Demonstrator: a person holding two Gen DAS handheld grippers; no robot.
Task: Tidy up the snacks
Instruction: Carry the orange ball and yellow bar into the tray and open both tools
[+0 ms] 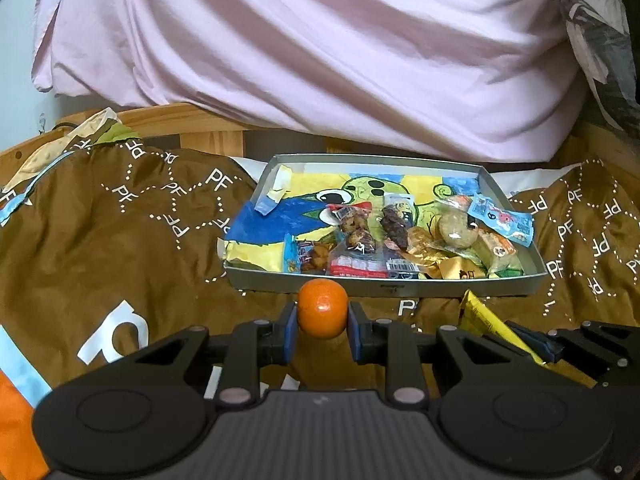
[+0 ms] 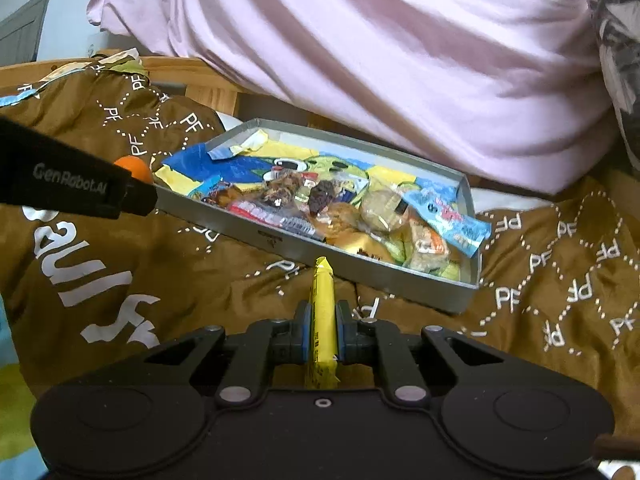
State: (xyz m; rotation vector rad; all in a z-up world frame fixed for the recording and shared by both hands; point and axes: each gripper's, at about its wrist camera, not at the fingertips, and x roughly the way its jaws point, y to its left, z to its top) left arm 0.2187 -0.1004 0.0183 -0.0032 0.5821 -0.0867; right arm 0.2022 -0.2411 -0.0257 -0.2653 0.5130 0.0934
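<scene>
My left gripper (image 1: pixel 322 322) is shut on a small orange mandarin (image 1: pixel 322 308), held just in front of the near wall of a grey metal tray (image 1: pixel 360 282). The mandarin also shows in the right wrist view (image 2: pixel 136 167) behind the left gripper's body. My right gripper (image 2: pixel 322 320) is shut on a long yellow snack packet (image 2: pixel 322 312), just short of the tray's near wall (image 2: pixel 320 250). The packet also shows in the left wrist view (image 1: pixel 486 320). Several wrapped snacks (image 1: pixel 400 236) lie in the tray's near right half on a cartoon-printed liner.
The tray rests on a brown quilt printed with "PF" (image 1: pixel 120 220). A pink bedsheet bundle (image 1: pixel 320 52) hangs over a wooden bed frame (image 1: pixel 180 120) behind the tray. A patterned dark cloth (image 1: pixel 600 40) is at the right.
</scene>
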